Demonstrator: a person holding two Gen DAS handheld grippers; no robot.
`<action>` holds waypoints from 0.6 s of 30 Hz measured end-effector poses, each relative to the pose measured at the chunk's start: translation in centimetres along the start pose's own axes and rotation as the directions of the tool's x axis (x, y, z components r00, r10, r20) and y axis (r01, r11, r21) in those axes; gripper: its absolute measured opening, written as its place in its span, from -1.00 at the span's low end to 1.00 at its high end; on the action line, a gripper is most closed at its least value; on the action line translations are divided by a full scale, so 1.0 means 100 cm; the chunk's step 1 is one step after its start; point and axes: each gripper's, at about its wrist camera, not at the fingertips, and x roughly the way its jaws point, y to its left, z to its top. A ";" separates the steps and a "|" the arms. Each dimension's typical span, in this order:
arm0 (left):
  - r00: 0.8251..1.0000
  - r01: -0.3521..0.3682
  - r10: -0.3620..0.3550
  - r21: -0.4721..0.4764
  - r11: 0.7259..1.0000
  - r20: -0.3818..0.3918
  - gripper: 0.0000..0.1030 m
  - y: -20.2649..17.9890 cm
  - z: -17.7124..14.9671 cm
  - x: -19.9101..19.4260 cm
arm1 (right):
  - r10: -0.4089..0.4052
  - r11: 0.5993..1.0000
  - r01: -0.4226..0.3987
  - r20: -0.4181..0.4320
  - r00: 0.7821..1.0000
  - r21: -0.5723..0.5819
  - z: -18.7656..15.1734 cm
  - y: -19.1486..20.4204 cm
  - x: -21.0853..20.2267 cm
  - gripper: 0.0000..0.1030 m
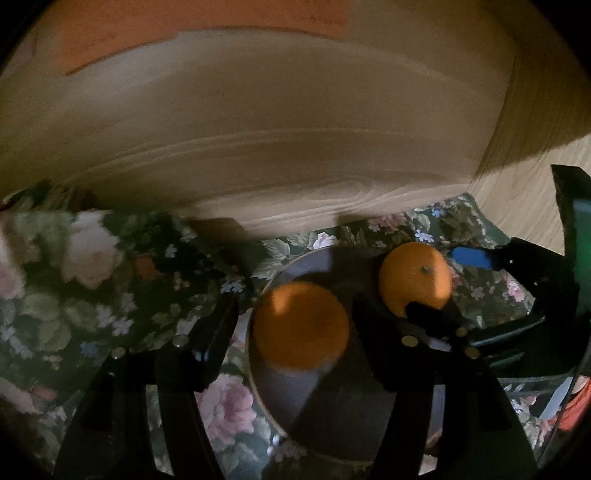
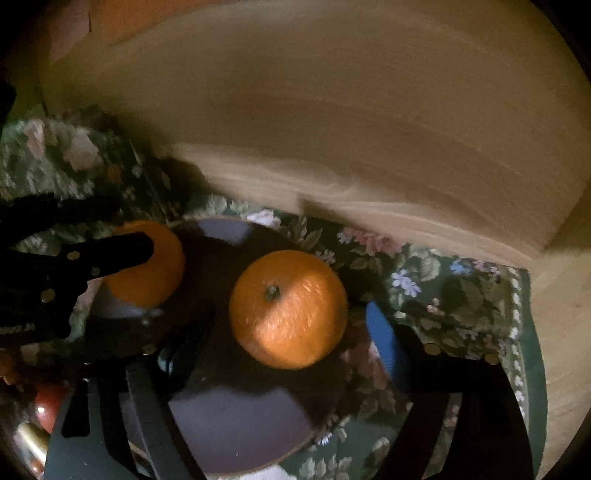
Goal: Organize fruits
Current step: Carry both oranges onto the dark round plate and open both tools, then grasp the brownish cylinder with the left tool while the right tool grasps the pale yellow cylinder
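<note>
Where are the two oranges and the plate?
stemmed orange (image 2: 288, 308), right wrist view, middle of peel.
second orange (image 1: 301, 326), left wrist view, centre of peel.
plate (image 2: 236, 432), right wrist view, bare near surface.

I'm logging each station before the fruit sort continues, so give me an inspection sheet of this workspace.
Surface: dark green floral tablecloth over a light wooden top.
Job's things: two round oranges, one between the left gripper's fingers, one between the right gripper's; both over a round grey plate.
Clutter: red and brass-coloured items at the right-wrist view's lower left, unclear.
Grippers: left gripper and right gripper both open, fingers flanking the fruit without gripping.
Cables: nothing seen.
Surroundings: orange sheet at the far edge.
</note>
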 end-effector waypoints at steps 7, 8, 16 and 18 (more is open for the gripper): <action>0.998 -0.015 0.014 0.019 1.000 0.058 0.24 0.003 -0.024 -0.054 | -0.006 1.000 0.004 0.091 0.996 0.019 -0.012 0.007 -0.066 0.61; 0.998 -0.013 0.011 0.018 1.000 0.063 0.24 0.003 -0.028 -0.061 | -0.012 1.000 0.010 0.104 0.994 0.016 -0.017 0.008 -0.075 0.61; 0.996 0.019 -0.023 0.039 0.999 0.087 0.24 -0.002 -0.077 -0.113 | -0.047 0.999 0.043 0.171 0.984 0.027 -0.067 0.026 -0.116 0.63; 0.996 0.045 -0.049 0.046 0.998 0.070 0.24 -0.003 -0.090 -0.119 | -0.043 0.999 0.037 0.168 0.985 0.037 -0.080 0.030 -0.118 0.63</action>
